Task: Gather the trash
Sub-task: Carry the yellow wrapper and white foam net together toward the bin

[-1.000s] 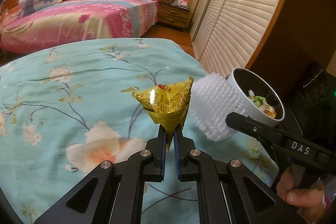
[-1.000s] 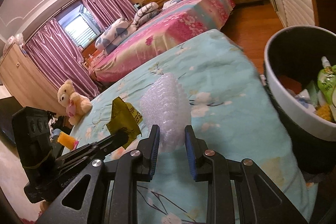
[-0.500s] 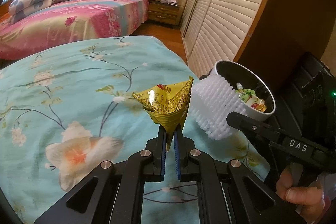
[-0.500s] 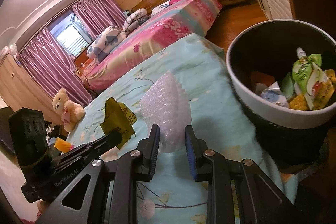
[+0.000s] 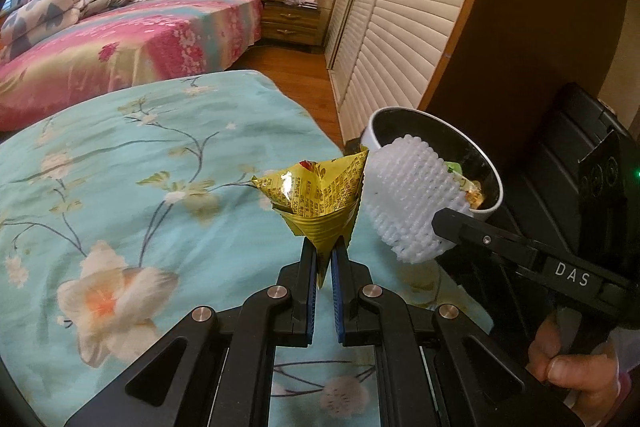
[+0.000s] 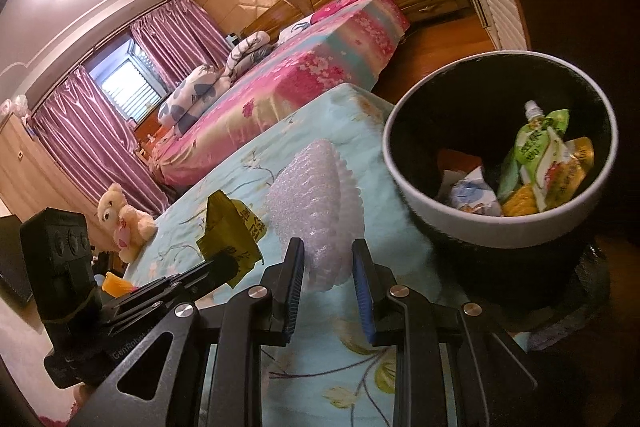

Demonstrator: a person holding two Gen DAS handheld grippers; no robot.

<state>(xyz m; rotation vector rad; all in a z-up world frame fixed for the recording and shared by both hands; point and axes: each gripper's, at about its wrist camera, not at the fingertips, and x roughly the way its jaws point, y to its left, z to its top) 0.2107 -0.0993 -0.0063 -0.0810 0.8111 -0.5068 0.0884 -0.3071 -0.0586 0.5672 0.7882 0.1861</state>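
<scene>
Bedroom, teal floral bedspread [image 5: 120, 187] fills the lower left of the left view; the bin [image 6: 404, 183] at right in the right view already holds several wrappers. Right gripper [image 6: 327, 267] is clamped on a white bubble-wrap piece [image 6: 316, 195], centre frame just left of the rim. Left gripper [image 5: 323, 259] pinches a yellow wrapper [image 5: 316, 195] mid-frame; both drops are left.

Two grippers [image 5: 323, 259] [image 6: 327, 267], one yellow wrapper [image 5: 320, 199], one foam sleeve [image 5: 412, 203], one bin [image 6: 480, 223].
</scene>
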